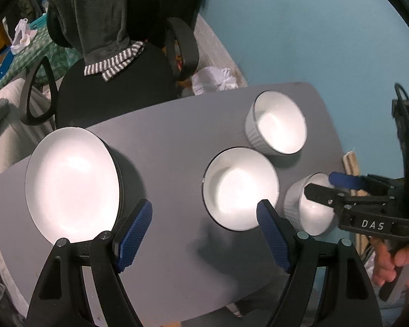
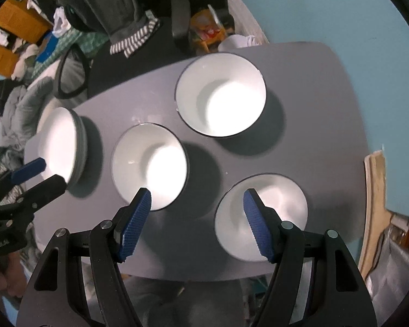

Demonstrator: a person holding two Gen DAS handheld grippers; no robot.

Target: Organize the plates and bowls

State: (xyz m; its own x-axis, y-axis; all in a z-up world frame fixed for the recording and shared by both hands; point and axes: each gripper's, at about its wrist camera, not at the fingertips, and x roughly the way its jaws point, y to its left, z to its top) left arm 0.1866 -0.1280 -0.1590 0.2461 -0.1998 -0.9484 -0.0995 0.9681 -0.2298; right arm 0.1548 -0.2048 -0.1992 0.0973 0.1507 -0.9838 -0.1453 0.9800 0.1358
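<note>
4 white dishes sit on the grey rounded tabletop (image 2: 313, 87): 1 stack of white dark-rimmed plates (image 1: 71, 185) at the left end, and 3 bowls to its right. Dark-rimmed white bowl (image 1: 241, 188) at centre; ribbed white ceramic bowl (image 1: 276, 122) behind it at the far edge; second ribbed white bowl (image 1: 310, 207) at the near right. Left gripper (image 1: 204, 234) hovers above the table between plate stack and centre bowl, blue pads spread wide, nothing held. Right gripper (image 2: 197, 224) also spread wide and empty; in the left view its tips sit over the near-right ribbed bowl, contact unclear. Black office chair (image 1: 114, 92) with grey garment (image 1: 101, 16) stands behind the table.
</note>
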